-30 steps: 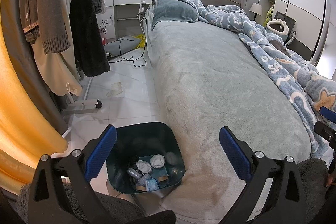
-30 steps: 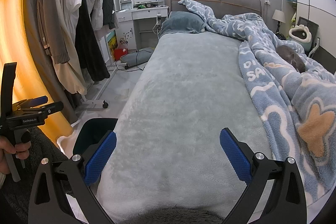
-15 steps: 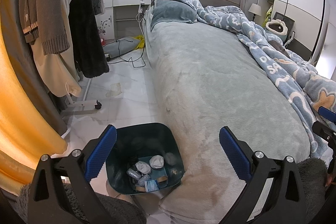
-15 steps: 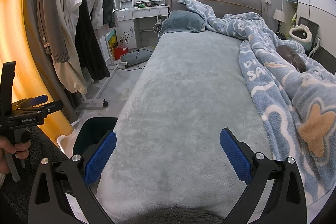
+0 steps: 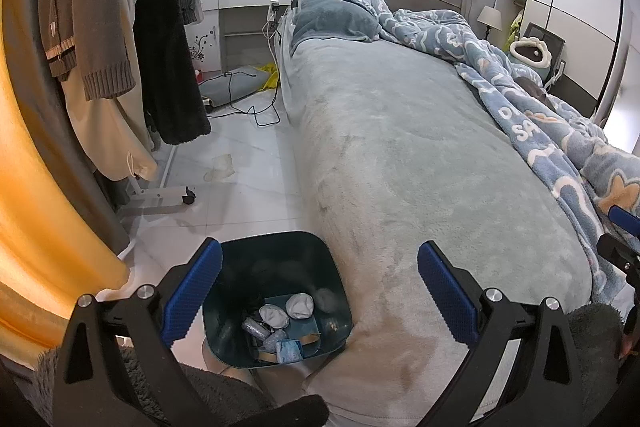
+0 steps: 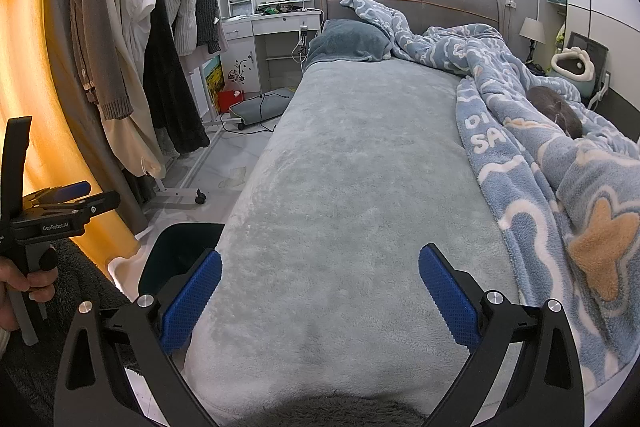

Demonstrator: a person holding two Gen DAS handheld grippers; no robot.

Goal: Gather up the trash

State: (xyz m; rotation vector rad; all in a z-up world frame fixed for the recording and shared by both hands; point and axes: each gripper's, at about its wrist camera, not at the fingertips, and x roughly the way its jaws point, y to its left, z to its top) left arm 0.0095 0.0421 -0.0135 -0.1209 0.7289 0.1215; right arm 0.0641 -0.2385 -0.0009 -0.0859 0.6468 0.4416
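Dark teal square plastic waste bin (image 5: pixel 276 267) stands on the white tiled floor (image 5: pixel 240 195), against the foot corner of the grey plush-covered bed (image 5: pixel 400 155); crumpled white and blue wrappers (image 5: pixel 280 323) lie in its bottom. Left gripper (image 5: pixel 320 291) hovers above it, jaws spread, empty. Right gripper (image 6: pixel 320 291) is over the bed, jaws spread, empty

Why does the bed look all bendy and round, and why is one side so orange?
Left wrist view: the fisheye lens bows the bed and blackens the corners; the orange curtain glows brightly. Right wrist view: same bending, curtain glowing at left, everything fairly sharp.
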